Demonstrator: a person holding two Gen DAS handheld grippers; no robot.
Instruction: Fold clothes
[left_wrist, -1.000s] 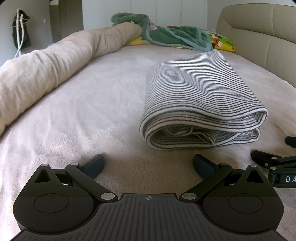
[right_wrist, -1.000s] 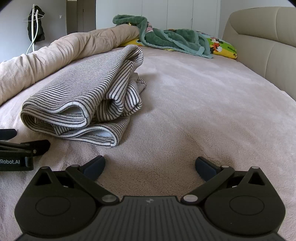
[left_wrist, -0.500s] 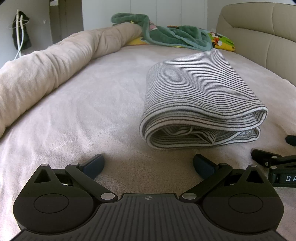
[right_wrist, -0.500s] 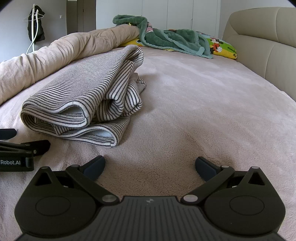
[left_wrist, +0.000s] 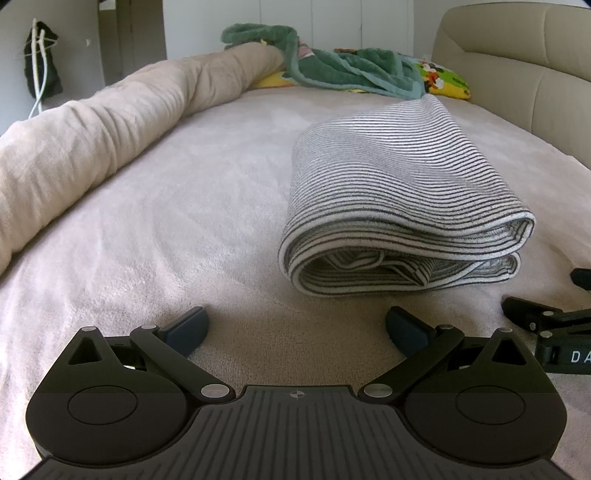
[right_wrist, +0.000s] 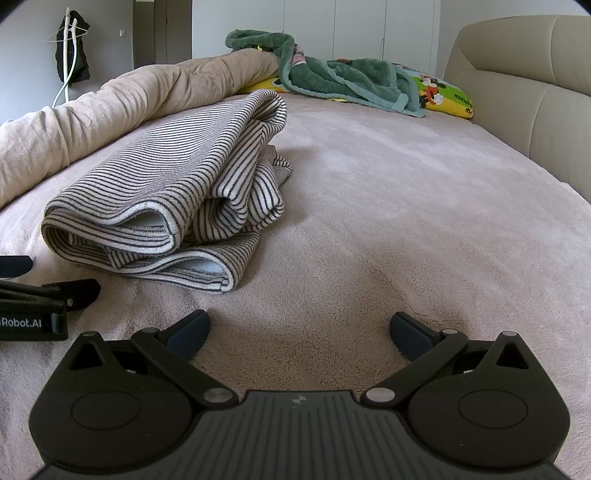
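A grey-and-white striped garment (left_wrist: 395, 192) lies folded in a thick bundle on the pinkish-beige bed cover (left_wrist: 166, 221). It also shows in the right wrist view (right_wrist: 166, 192), left of centre. My left gripper (left_wrist: 295, 325) is open and empty, low over the bed, just short of the bundle's near left end. My right gripper (right_wrist: 299, 328) is open and empty, low over bare cover to the right of the bundle. Each gripper shows at the edge of the other's view, the right one (left_wrist: 546, 325) and the left one (right_wrist: 40, 302).
A rolled beige duvet (left_wrist: 92, 136) runs along the left side of the bed. A green blanket (left_wrist: 332, 70) and a yellow cartoon pillow (left_wrist: 443, 79) lie at the far end. A padded beige headboard (left_wrist: 535, 74) stands on the right.
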